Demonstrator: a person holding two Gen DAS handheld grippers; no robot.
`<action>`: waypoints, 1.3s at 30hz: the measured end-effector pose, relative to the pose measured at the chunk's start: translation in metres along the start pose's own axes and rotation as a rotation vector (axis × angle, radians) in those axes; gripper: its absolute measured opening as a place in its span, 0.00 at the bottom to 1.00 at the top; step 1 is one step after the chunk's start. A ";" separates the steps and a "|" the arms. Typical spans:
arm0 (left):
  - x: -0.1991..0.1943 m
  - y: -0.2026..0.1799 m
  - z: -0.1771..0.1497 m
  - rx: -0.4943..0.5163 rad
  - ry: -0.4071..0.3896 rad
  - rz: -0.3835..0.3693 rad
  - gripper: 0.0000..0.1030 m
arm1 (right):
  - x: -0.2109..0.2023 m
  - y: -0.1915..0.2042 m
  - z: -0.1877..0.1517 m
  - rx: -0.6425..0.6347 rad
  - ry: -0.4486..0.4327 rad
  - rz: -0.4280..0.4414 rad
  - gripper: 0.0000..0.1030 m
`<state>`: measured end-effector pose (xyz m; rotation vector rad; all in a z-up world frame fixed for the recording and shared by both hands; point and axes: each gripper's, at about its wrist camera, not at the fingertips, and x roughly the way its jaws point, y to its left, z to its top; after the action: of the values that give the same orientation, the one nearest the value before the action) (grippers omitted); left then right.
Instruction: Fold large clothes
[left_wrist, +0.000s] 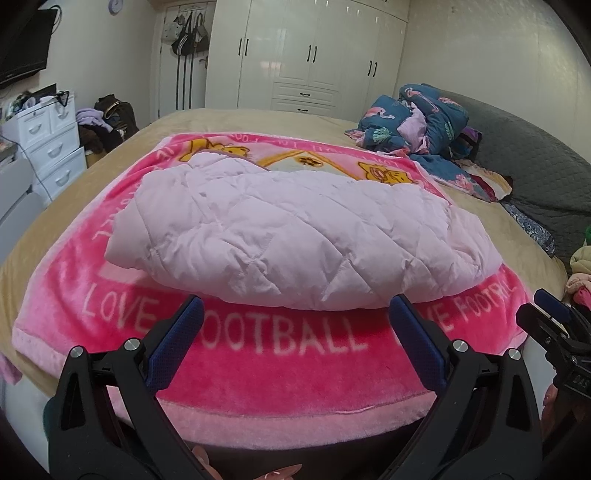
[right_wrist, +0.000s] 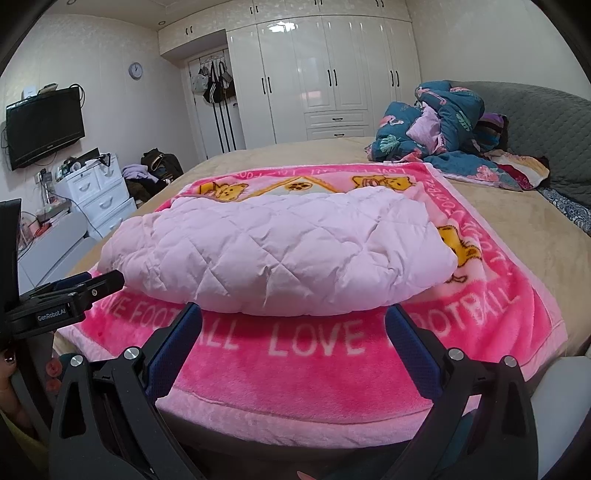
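A pale pink quilted jacket (left_wrist: 295, 236) (right_wrist: 273, 254) lies folded into a thick bundle on a bright pink "LOVE FOOTBALL" blanket (left_wrist: 295, 369) (right_wrist: 295, 369) spread over the bed. My left gripper (left_wrist: 295, 306) hovers open just before the bundle's near edge, nothing between its blue pads. My right gripper (right_wrist: 293, 314) is open too, in front of the same near edge and empty. Each gripper shows at the edge of the other's view: the right one (left_wrist: 554, 314) at the far right, the left one (right_wrist: 99, 282) at the left beside the bundle's left end.
A tan sheet (right_wrist: 517, 221) covers the bed. A heap of blue floral bedding (left_wrist: 417, 122) (right_wrist: 443, 125) lies at the far right by a grey headboard (right_wrist: 546, 122). White drawers (left_wrist: 48, 147) and a TV (right_wrist: 44, 125) stand left; white wardrobes (right_wrist: 332, 74) behind.
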<state>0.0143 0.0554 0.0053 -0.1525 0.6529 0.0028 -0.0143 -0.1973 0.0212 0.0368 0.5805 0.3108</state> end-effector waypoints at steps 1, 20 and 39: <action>0.000 0.000 0.000 0.000 -0.001 -0.001 0.91 | 0.000 0.000 0.000 -0.001 0.000 -0.001 0.96; -0.001 0.000 -0.001 -0.001 0.001 0.001 0.91 | 0.000 -0.001 0.001 0.001 0.000 -0.004 0.96; -0.004 0.003 -0.001 0.005 0.003 0.022 0.91 | 0.000 0.000 0.001 -0.002 0.001 -0.004 0.96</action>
<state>0.0103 0.0582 0.0068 -0.1409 0.6573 0.0223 -0.0140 -0.1969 0.0218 0.0333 0.5816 0.3079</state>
